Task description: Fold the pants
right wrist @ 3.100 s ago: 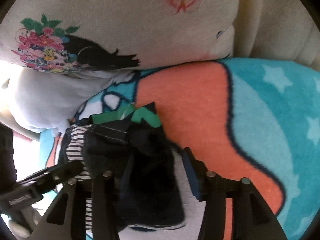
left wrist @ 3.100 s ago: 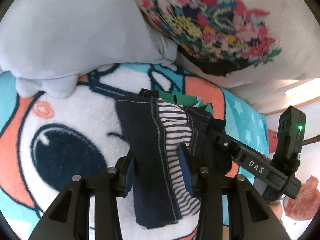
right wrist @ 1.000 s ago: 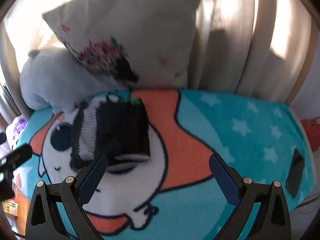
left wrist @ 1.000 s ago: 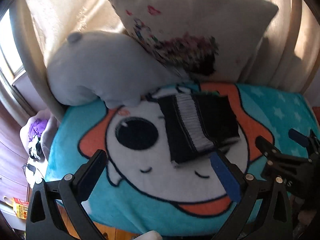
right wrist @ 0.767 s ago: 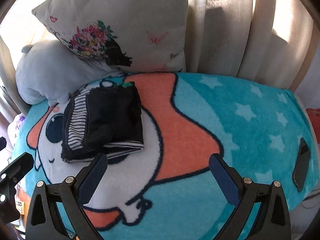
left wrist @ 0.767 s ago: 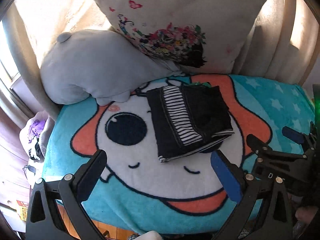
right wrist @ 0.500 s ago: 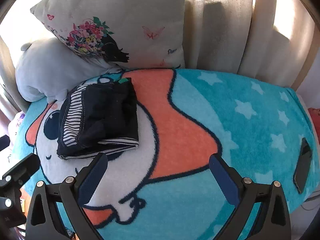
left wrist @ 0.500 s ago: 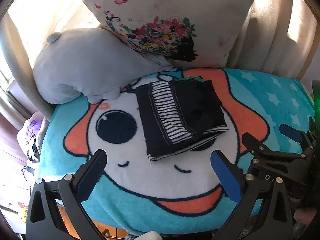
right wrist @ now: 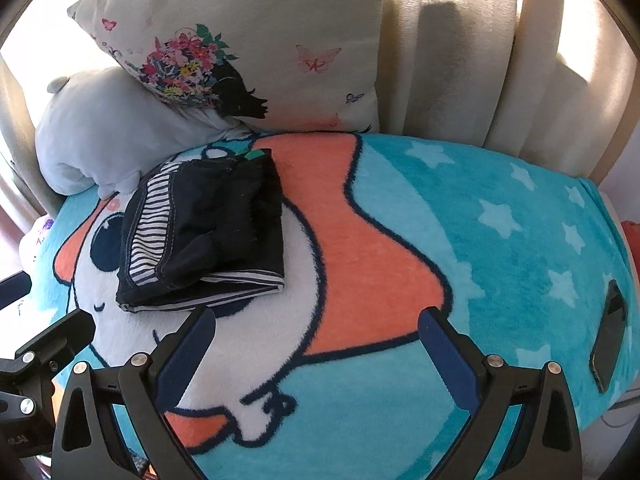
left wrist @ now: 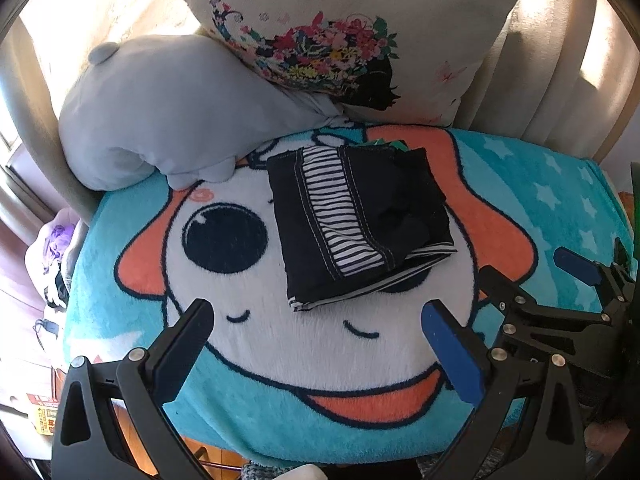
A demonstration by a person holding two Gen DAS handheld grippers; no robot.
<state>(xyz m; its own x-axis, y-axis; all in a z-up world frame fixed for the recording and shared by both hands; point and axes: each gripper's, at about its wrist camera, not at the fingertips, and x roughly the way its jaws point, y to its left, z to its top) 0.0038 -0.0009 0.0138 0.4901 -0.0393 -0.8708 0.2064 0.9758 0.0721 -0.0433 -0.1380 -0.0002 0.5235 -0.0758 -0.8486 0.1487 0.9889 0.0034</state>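
Observation:
The dark navy pants (left wrist: 356,224) with a striped panel lie folded into a compact rectangle on the cartoon blanket (left wrist: 248,344); the right wrist view shows the same pants (right wrist: 208,232) left of centre. My left gripper (left wrist: 316,320) hangs open above the blanket, short of the pants' near edge, with nothing between its fingers. My right gripper (right wrist: 316,328) is open too, empty, near the bundle's right front corner. In the left wrist view the right gripper (left wrist: 560,280) appears at the right, open.
A grey plush pillow (left wrist: 168,108) and a floral cushion (left wrist: 360,24) lean against the beige upholstered back behind the pants. A dark phone-like object (right wrist: 608,336) lies at the blanket's right edge. The blanket's front edge drops to a wooden floor (left wrist: 132,428).
Three seconds ago both grippers were close in on the pants. Both have since let go, opened wide and drawn back; the folded pants stay flat on the blanket.

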